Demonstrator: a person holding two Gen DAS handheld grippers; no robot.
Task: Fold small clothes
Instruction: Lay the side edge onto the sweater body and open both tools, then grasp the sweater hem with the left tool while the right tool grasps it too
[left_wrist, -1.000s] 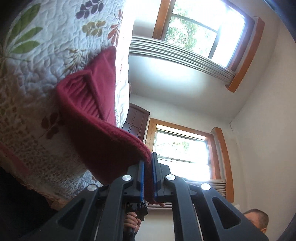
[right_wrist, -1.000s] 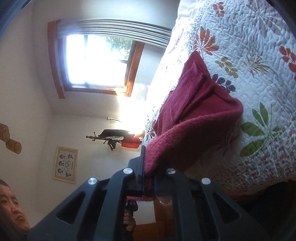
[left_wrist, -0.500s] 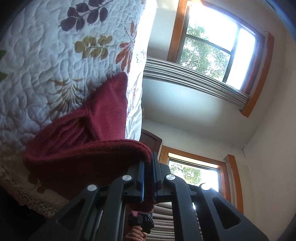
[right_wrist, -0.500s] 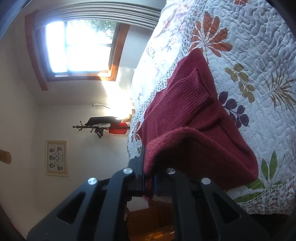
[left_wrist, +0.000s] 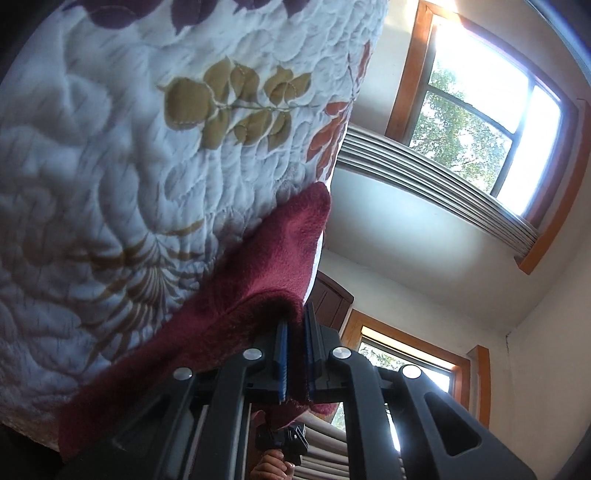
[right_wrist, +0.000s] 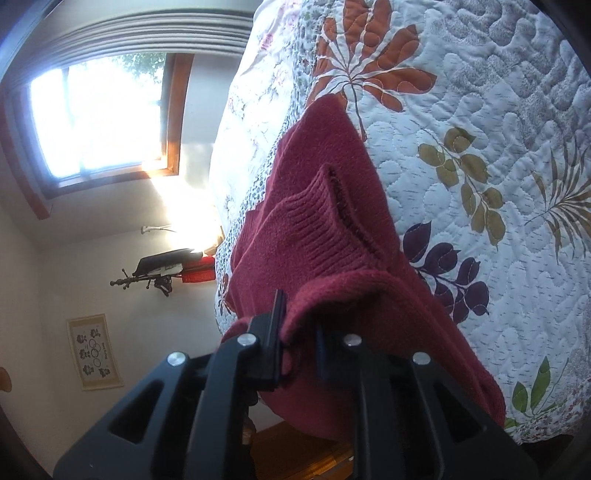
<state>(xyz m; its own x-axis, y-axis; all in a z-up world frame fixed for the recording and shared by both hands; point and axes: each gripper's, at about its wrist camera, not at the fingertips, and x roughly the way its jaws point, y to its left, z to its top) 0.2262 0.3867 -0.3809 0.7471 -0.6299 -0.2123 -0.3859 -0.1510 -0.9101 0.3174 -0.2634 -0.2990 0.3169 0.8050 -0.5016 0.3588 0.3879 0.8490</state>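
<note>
My work surface is a bed under a white quilt (right_wrist: 498, 110) stitched with orange, olive and purple leaves; the room around it has cream walls, wood-framed windows (left_wrist: 491, 110) with raised blinds, a dark door (left_wrist: 330, 299), a framed print (right_wrist: 95, 352) and a coat rack (right_wrist: 155, 275) (no containers anywhere I can see). Through my left wrist camera, the left gripper (left_wrist: 294, 356) has its blue-padded fingers pinched narrowly on an edge of the maroon knit sweater (right_wrist: 332, 206), which rests on the quilt near the bed's edge. Through my right camera, the right gripper (right_wrist: 299, 347) stands somewhat wider, a thick fold of the same sweater bunched between its fingers.
</note>
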